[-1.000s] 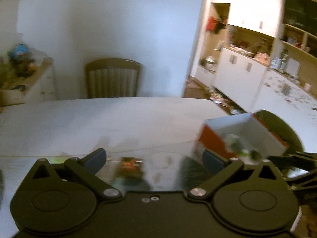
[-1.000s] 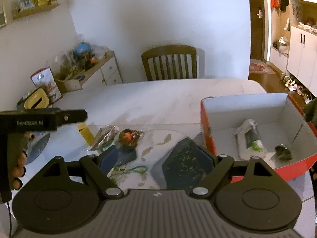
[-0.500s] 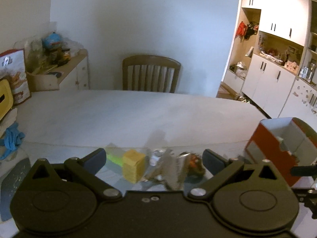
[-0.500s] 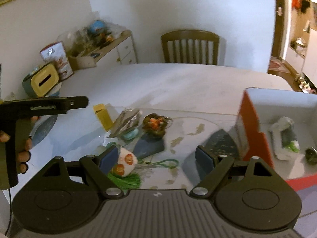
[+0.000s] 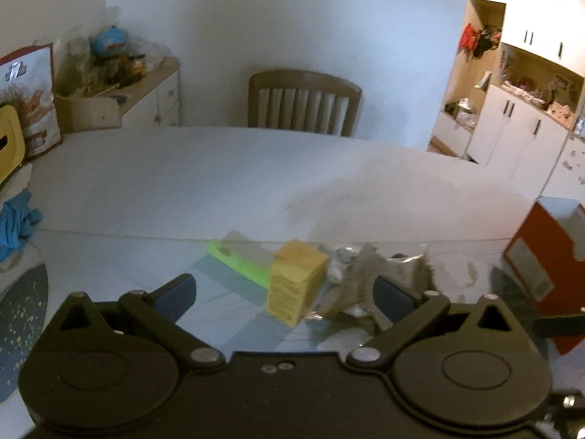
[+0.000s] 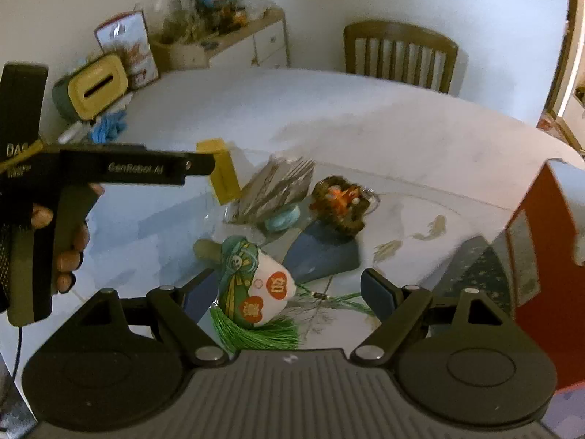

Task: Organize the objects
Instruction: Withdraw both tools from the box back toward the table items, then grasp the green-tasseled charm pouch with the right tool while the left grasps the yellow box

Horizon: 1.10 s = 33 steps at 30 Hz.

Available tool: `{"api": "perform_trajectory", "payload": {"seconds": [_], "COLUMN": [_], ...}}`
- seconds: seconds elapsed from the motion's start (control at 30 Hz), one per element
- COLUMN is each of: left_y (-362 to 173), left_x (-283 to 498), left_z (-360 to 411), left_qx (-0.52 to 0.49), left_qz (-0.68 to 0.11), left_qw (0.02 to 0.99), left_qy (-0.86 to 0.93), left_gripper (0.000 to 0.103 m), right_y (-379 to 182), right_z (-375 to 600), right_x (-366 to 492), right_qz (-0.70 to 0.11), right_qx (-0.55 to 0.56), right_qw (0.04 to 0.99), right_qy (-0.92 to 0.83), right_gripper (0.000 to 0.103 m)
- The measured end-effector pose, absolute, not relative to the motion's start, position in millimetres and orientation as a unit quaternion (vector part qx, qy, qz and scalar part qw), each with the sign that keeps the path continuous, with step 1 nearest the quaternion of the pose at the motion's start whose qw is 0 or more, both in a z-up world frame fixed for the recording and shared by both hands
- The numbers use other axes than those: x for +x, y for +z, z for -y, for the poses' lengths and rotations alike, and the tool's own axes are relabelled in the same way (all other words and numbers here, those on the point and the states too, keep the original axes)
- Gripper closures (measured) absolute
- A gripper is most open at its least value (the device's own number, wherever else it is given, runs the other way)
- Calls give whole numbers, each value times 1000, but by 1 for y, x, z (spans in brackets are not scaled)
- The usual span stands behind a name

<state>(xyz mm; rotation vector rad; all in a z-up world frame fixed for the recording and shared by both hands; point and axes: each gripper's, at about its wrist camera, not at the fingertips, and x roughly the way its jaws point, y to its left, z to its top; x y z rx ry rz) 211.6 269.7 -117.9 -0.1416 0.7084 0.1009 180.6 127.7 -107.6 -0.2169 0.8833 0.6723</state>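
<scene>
A yellow box (image 5: 294,281) stands upright on the table between the wide-apart fingers of my open left gripper (image 5: 283,292), a little beyond the tips, with a green strip (image 5: 237,263) to its left and a crumpled silver packet (image 5: 369,274) to its right. My open right gripper (image 6: 287,292) hovers over a white pouch with a green tassel (image 6: 256,292), which lies between its fingers near the left one. Beyond it lie the silver packet (image 6: 278,190), a brown and orange trinket (image 6: 342,201) and the yellow box (image 6: 221,170). The red box (image 6: 537,256) stands at the right.
The left gripper's body and a hand (image 6: 65,248) holding it fill the left of the right wrist view. A wooden chair (image 5: 303,102) stands behind the table (image 5: 219,168). A yellow tissue box (image 6: 98,86) and blue cloth (image 5: 16,219) sit at the table's left edge.
Both grippers have swung left, away from the red box. The yellow box and silver packet now sit before the left gripper; the tasselled pouch has come between the right gripper's fingers.
</scene>
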Motion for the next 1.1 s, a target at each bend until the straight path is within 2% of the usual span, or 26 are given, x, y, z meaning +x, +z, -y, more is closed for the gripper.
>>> {"api": "perform_trajectory", "payload": {"seconds": [0.17, 0.23, 0.3, 0.33, 0.53, 0.9, 0.97, 1.1], "left_y": [-127, -133, -140, -144, -151, -159, -160, -160], "left_x": [221, 225, 229, 231, 235, 240, 239, 239], "left_z": [-278, -279, -281, -282, -281, -282, -281, -277], "left_qx": [-79, -77, -78, -80, -87, -74, -74, -66], "left_qz": [-351, -354, -362, -367, -366, -363, -361, -360], "left_qw": [932, 932, 929, 926, 926, 929, 930, 930], "left_qy": [39, 32, 27, 27, 13, -5, -12, -11], "left_gripper": [5, 10, 23, 26, 29, 60, 66, 67], "right_y": [-124, -130, -136, -139, -146, -154, -155, -155], "right_z": [-145, -151, -155, -157, -164, -170, -171, -173], "right_x": [188, 190, 193, 194, 197, 202, 201, 198], "right_qz": [-434, -439, -445, -449, -452, -460, -460, -458], "right_qx": [-117, -123, -125, -127, -130, -130, -131, -139], "right_qw": [828, 823, 819, 817, 809, 802, 801, 799], "right_qy": [336, 339, 340, 340, 352, 357, 359, 363], "right_gripper": [18, 18, 18, 18, 18, 18, 24, 36]}}
